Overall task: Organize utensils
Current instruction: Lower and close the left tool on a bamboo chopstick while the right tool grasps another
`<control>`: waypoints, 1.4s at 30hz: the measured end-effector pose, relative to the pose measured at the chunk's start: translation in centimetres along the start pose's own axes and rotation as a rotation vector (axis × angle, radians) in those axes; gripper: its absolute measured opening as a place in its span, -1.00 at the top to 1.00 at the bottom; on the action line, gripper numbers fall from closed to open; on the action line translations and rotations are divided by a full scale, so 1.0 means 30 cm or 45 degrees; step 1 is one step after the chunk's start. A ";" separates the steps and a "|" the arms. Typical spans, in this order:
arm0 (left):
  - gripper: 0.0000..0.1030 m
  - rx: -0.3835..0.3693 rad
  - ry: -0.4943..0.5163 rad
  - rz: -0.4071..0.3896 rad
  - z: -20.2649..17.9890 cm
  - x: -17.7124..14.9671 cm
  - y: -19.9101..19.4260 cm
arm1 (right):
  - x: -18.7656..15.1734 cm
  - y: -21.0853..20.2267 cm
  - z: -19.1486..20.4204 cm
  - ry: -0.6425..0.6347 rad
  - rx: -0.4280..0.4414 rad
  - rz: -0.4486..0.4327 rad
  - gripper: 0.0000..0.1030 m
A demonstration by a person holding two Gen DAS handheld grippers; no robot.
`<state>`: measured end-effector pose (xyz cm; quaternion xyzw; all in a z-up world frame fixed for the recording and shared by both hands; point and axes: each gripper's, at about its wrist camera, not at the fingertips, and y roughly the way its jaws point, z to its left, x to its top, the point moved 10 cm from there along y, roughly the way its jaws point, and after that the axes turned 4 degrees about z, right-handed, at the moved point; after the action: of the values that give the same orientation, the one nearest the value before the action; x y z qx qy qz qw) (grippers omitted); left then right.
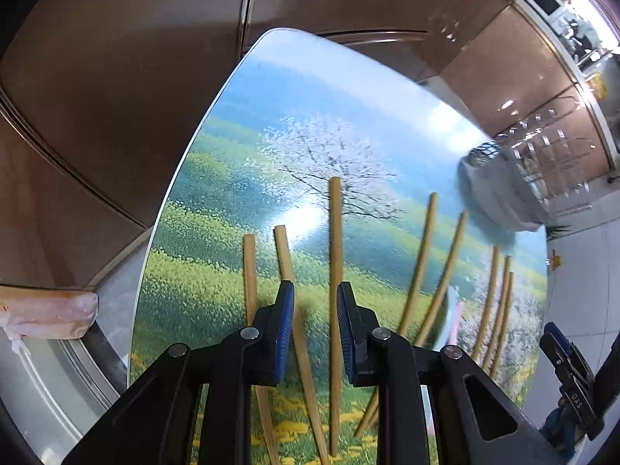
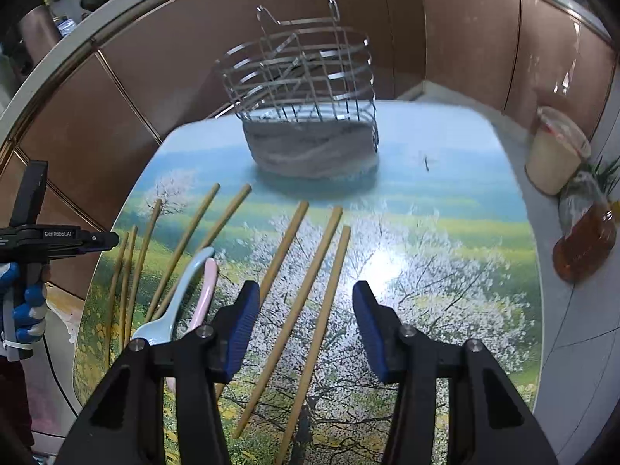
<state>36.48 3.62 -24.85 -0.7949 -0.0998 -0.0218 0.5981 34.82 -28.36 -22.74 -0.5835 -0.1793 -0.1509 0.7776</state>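
Note:
Several bamboo chopsticks (image 2: 325,279) lie spread on a table (image 2: 445,232) printed with a blossom landscape. A light blue spoon (image 2: 174,302) and a pink spoon (image 2: 207,290) lie among them at the left. A wire utensil basket (image 2: 306,116) stands at the table's far end; it also shows in the left wrist view (image 1: 515,178). My right gripper (image 2: 306,302) is open above the chopsticks. My left gripper (image 1: 314,302) is open, its jaws either side of one chopstick (image 1: 334,271), not closed on it. The left gripper also shows in the right wrist view (image 2: 97,239).
A lidded cup of pale liquid (image 2: 554,151) and a bagged jar of amber liquid (image 2: 585,240) stand on the counter right of the table. Brown panelled walls (image 2: 116,97) close in behind and to the left. The right gripper shows at the left view's edge (image 1: 562,352).

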 end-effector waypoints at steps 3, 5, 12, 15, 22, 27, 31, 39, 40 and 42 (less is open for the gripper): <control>0.62 0.026 -0.024 0.015 0.017 0.011 0.021 | 0.004 0.024 -0.008 0.006 0.013 0.033 0.35; 0.64 0.032 -0.036 0.015 0.025 0.019 0.028 | 0.013 0.035 -0.015 0.005 0.016 0.043 0.41; 0.64 0.058 -0.044 0.027 0.033 0.027 0.048 | 0.052 0.072 -0.045 0.043 0.039 0.083 0.51; 0.64 0.064 -0.042 0.035 0.022 0.029 0.066 | 0.061 0.107 -0.051 0.049 0.044 0.121 0.54; 0.66 0.074 -0.036 0.039 0.017 0.026 0.077 | 0.069 0.182 -0.072 0.036 -0.020 0.197 0.62; 0.71 0.059 -0.048 0.052 0.017 0.018 0.101 | 0.067 0.220 -0.081 0.002 -0.074 0.241 0.64; 0.73 0.048 -0.059 0.053 0.027 0.019 0.103 | 0.065 0.245 -0.076 -0.031 -0.103 0.266 0.64; 0.82 0.081 -0.066 0.049 0.029 0.009 0.099 | 0.070 0.297 -0.022 -0.144 -0.200 0.280 0.79; 0.82 0.094 -0.063 0.049 0.028 0.009 0.098 | 0.068 0.304 -0.014 -0.155 -0.208 0.283 0.81; 0.82 0.122 -0.057 0.049 0.023 0.008 0.100 | 0.066 0.311 -0.005 -0.174 -0.223 0.290 0.86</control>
<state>37.20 3.51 -27.84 -0.7675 -0.0987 0.0123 0.6333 40.74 -26.01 -29.84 -0.6744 -0.1506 -0.0368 0.7219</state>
